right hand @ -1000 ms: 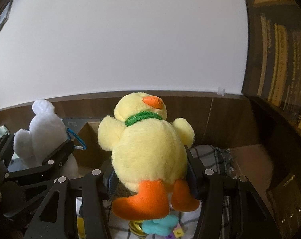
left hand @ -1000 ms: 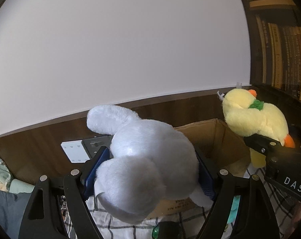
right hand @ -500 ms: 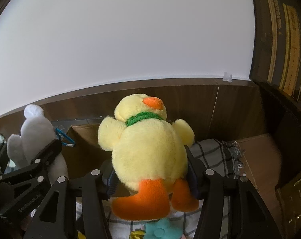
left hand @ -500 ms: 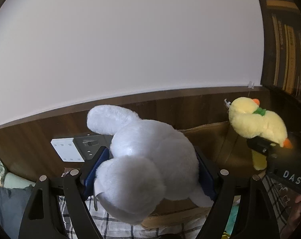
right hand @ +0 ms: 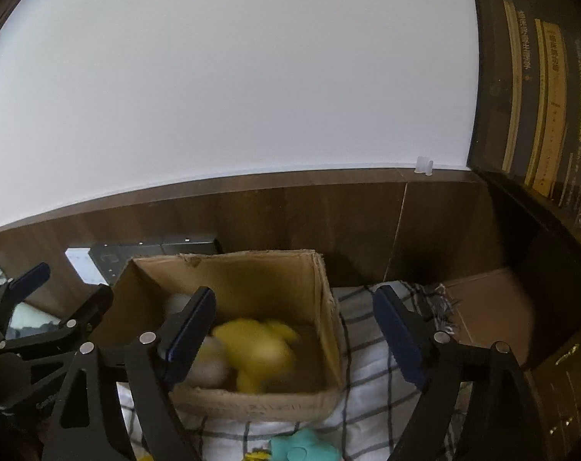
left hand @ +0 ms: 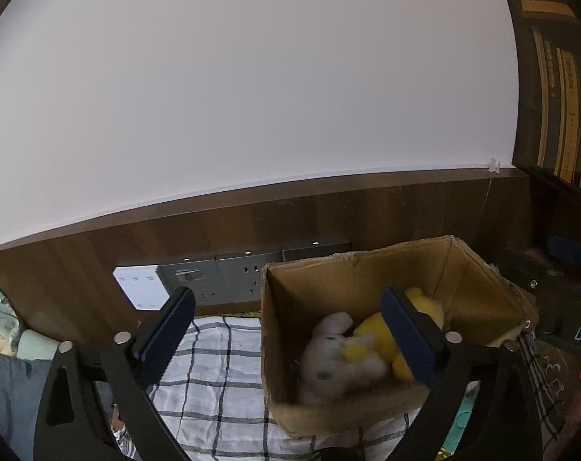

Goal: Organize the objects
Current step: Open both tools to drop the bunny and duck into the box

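Observation:
An open cardboard box (left hand: 275, 395) (right hand: 325, 296) stands on a checked cloth. Inside it lie a white plush toy (left hand: 336, 361) (right hand: 208, 365) and a yellow plush duck (left hand: 375, 340) (right hand: 259, 349), both blurred. My left gripper (left hand: 290, 336) is open and empty, above the box's left wall. My right gripper (right hand: 294, 336) is open and empty, above the box's right half. The left gripper also shows at the left of the right wrist view (right hand: 48, 307), and the right gripper shows at the right edge of the left wrist view.
A checked white cloth (left hand: 213, 376) (right hand: 371, 384) covers the surface. Wall sockets (left hand: 229, 280) and a white panel (left hand: 140, 286) sit on the dark wood wall behind. A teal toy (right hand: 302, 447) lies in front of the box. A dark bookshelf (right hand: 540, 115) stands at right.
Both grippers have opened. The white plush and the yellow duck have dropped out of them into the cardboard box.

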Action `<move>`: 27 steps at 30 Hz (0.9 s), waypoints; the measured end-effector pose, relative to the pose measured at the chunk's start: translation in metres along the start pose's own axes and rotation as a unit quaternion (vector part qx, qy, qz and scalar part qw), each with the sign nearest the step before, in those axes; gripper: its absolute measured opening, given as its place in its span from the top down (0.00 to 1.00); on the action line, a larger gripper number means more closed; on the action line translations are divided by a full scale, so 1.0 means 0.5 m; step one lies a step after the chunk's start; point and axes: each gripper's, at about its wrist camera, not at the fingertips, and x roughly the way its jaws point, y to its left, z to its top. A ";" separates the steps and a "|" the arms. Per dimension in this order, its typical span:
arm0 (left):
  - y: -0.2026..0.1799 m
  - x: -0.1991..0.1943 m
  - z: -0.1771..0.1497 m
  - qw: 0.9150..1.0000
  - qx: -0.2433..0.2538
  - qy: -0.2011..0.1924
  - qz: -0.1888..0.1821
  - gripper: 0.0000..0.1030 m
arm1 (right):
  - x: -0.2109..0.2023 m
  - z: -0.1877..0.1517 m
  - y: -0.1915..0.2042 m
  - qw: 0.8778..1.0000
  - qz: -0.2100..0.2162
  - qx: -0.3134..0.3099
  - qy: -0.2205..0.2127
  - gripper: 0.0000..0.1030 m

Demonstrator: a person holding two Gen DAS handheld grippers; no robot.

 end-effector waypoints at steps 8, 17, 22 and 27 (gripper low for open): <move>0.003 -0.026 -0.004 1.000 -0.004 -0.003 0.013 0.01 | -0.013 0.003 -0.006 1.000 -0.001 -0.002 -0.002 0.18; 0.007 -0.053 -0.021 1.000 -0.007 -0.003 0.026 0.01 | -0.041 -0.010 -0.001 1.000 -0.001 -0.005 0.000 0.18; 0.012 -0.064 -0.045 0.999 -0.027 0.008 0.030 0.01 | -0.052 -0.031 -0.003 1.000 -0.003 -0.007 0.005 0.18; 0.008 -0.074 -0.069 0.999 -0.027 0.016 0.035 0.01 | -0.064 -0.061 0.000 1.000 -0.005 -0.012 0.010 0.18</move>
